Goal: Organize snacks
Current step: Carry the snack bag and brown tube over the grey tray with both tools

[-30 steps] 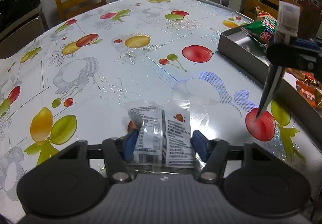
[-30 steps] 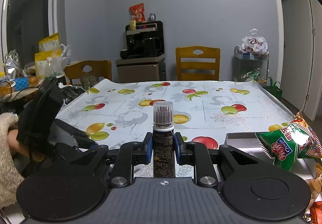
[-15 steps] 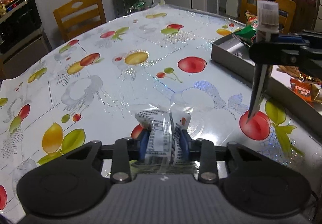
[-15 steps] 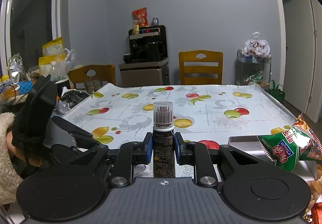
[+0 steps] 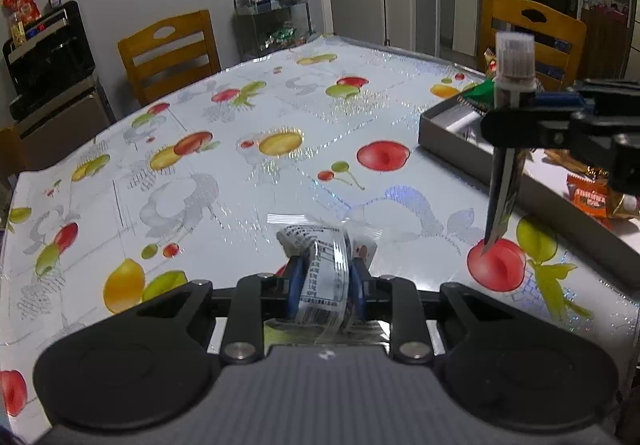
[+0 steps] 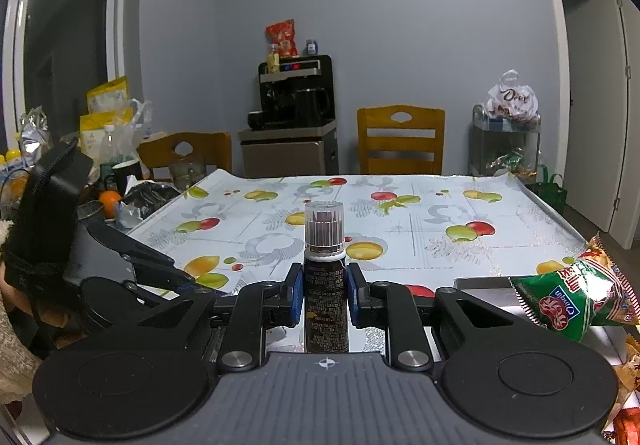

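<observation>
Tray [image 5: 444, 133] at table's [image 5: 240, 181] right side, chip bag [image 6: 572, 303] seemingly in it, chairs [image 6: 400, 139] behind

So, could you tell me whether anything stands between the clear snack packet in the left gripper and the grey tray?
Yes: the right gripper, shut on a pouch with a clear cap, hangs by the near corner of the grey tray. The left gripper is closing on the clear snack packet.

Left wrist camera looks steeply down, close over the fruit-print table [image 5: 240, 173]; right wrist camera looks nearly level across the same table [image 6: 400, 229] toward the far wall. Both show the tray [image 5: 448, 133] [image 6: 480, 283].
</observation>
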Tool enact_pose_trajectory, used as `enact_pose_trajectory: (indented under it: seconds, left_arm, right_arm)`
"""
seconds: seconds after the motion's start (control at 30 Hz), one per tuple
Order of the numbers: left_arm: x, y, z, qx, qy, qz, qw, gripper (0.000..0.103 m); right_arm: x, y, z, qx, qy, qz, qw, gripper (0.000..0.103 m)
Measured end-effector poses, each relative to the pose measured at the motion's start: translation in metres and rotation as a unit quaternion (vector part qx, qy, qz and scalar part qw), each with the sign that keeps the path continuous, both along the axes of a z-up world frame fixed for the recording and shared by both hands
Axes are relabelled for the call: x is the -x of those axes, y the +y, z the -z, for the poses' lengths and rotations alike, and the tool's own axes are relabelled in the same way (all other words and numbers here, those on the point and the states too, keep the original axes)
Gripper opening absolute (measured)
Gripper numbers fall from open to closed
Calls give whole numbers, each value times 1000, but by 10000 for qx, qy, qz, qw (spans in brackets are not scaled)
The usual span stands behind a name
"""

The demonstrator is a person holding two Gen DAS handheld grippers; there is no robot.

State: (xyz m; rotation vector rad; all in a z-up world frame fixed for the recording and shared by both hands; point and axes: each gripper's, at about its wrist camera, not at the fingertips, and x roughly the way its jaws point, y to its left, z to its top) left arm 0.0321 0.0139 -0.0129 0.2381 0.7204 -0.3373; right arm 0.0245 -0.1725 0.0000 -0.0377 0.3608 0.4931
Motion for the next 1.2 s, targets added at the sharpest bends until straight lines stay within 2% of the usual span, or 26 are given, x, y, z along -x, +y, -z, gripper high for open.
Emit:
enact_pose_trajectory:
  seconds: [0.53,1.2]
  left_arm:
    - [15,-25,-38,49,-364,408,9985,19]
    - [7,-95,-60,402,-504,1209,9906,17]
  right_arm:
    - [10,-21,-20,-82,-295,170,9994,23]
    - [30,-107,-32,-131,-538,1123,9921,23]
